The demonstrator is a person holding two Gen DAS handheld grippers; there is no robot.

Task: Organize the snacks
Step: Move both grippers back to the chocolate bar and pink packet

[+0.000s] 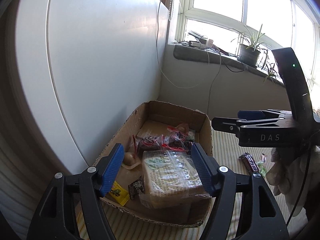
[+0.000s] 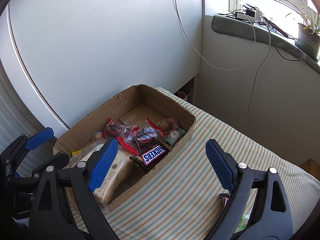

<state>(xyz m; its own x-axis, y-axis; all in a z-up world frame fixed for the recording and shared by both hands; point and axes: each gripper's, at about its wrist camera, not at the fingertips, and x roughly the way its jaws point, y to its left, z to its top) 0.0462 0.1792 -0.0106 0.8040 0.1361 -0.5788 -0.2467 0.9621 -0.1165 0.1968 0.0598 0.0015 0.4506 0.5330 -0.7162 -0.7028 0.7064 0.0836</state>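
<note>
Cardboard box (image 2: 186, 138) holds the Snickers bar (image 2: 153, 155); both tongs (image 1: 156, 168) (image 2: 160, 165) gape empty, so collect the loose wrapped bar (image 1: 250, 161) lower right next.

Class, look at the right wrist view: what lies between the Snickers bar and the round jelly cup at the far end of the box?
Two clear red-edged packets of dark snacks lie between the Snickers bar and the jelly cup, inside the box.

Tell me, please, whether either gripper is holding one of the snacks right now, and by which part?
Nothing is held. The left gripper stands open above the bread pack in the cardboard box, and the right gripper is open and empty.
</note>
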